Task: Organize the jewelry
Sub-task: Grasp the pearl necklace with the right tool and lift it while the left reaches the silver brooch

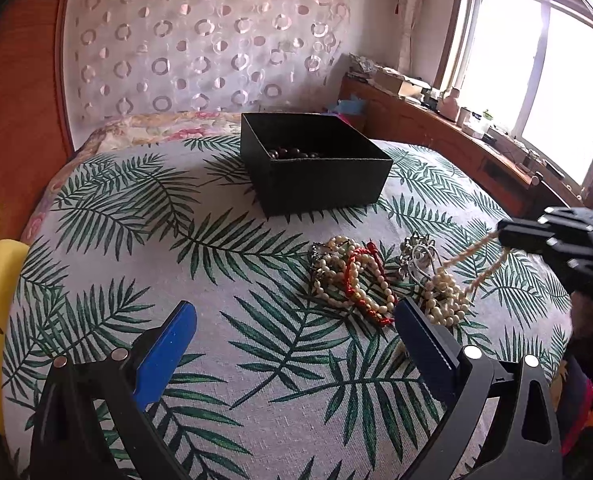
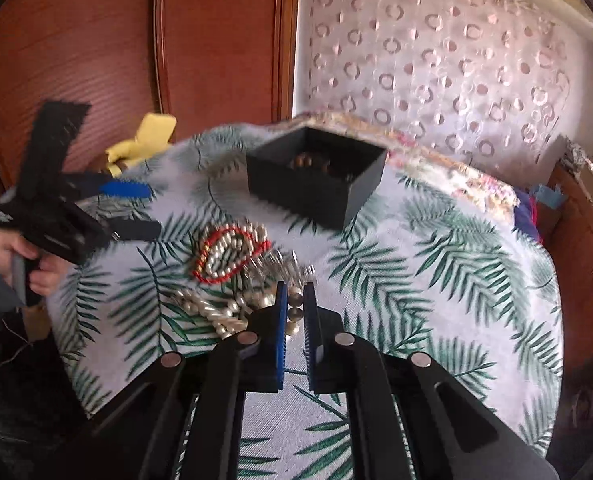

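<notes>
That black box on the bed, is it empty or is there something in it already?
Not empty. The black box has no lid on, and dark brown beads lie inside against the far wall. How full it is cannot be told.

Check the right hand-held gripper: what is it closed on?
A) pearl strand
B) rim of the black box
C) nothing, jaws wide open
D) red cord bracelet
A. In the right wrist view the right hand-held gripper has its jaws nearly shut with beads of the pearl strand between them; the left wrist view shows that strand running taut from the pile up to it.
</notes>
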`<state>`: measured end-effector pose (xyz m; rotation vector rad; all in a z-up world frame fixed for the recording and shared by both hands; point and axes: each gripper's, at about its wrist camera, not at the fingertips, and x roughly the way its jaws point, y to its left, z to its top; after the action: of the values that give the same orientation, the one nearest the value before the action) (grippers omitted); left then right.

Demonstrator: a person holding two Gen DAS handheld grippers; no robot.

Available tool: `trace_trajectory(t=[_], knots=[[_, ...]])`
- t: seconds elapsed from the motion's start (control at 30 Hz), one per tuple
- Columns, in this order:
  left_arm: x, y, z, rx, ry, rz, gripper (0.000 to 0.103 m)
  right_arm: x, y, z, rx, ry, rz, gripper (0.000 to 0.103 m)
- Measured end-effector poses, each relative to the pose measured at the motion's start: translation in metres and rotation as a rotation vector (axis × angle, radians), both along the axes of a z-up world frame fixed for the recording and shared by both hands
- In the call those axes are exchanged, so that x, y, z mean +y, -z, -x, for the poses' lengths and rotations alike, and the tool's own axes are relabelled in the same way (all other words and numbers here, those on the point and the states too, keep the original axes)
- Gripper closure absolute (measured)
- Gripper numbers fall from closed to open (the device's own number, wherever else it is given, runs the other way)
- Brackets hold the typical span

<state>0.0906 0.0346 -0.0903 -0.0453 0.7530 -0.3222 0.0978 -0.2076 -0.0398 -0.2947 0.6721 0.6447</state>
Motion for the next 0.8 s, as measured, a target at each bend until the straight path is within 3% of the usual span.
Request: trace_trajectory(t=[0.4, 0.8], knots=[[-0.014, -0.004, 0.000, -0.001, 0.032, -0.001, 0.007, -0.025, -0.058, 0.023, -0.115, 0.026, -0.060, 0.094], [-0.054, -0.013, -0.013, -0.008, 0.116, -0.026, 0.009, -0.058, -0.100, 0.040, -0.212, 0.083, -0.082, 0.094]])
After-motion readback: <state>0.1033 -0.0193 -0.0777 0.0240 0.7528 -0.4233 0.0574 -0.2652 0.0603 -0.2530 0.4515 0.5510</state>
